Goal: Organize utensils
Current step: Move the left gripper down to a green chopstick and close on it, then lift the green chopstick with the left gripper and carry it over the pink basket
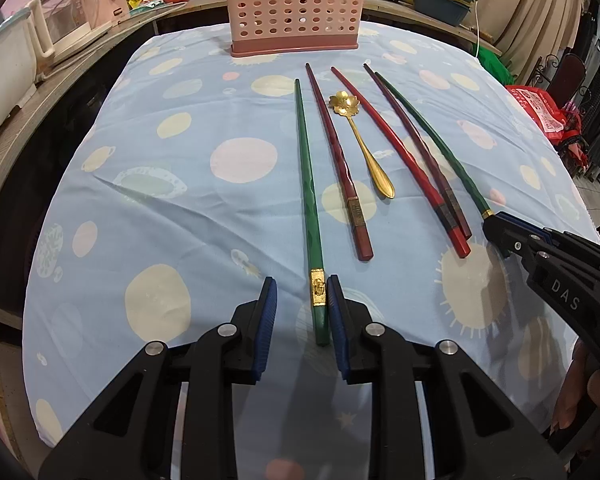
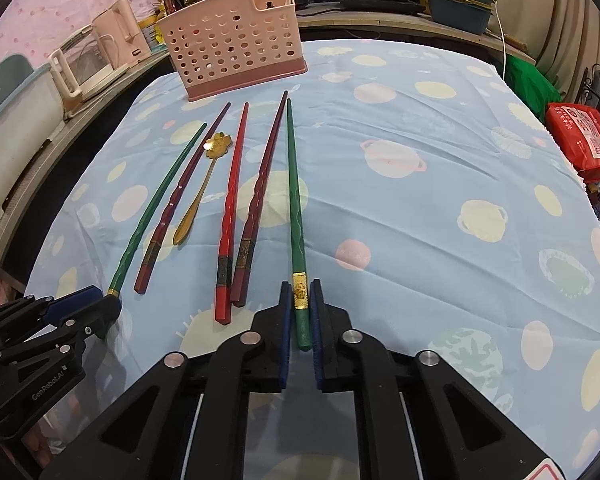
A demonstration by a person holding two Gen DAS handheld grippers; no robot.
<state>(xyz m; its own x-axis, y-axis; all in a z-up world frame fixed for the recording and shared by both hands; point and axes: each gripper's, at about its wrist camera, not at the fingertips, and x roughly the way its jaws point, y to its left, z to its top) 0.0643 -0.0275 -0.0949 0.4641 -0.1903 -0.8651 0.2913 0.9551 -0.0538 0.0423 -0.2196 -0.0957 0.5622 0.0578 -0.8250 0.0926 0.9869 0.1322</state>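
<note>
Chopsticks lie fanned on the surface, tips toward the pink utensil basket at 12 o'clock. The left tongs straddle the left green chopstick, partly open, its gold band beside the right pad. The right tongs are nearly closed around the right green chopstick; whether they pinch it I cannot tell. A gold spoon lies among the red chopsticks.

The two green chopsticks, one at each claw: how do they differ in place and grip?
The left green chopstick lies at the row's left edge, alone; the right green chopstick lies at the right edge, its tip near a dark red one. The left claw straddles its chopstick loosely; the right claw looks nearly closed on its. Both have gold bands.
</note>
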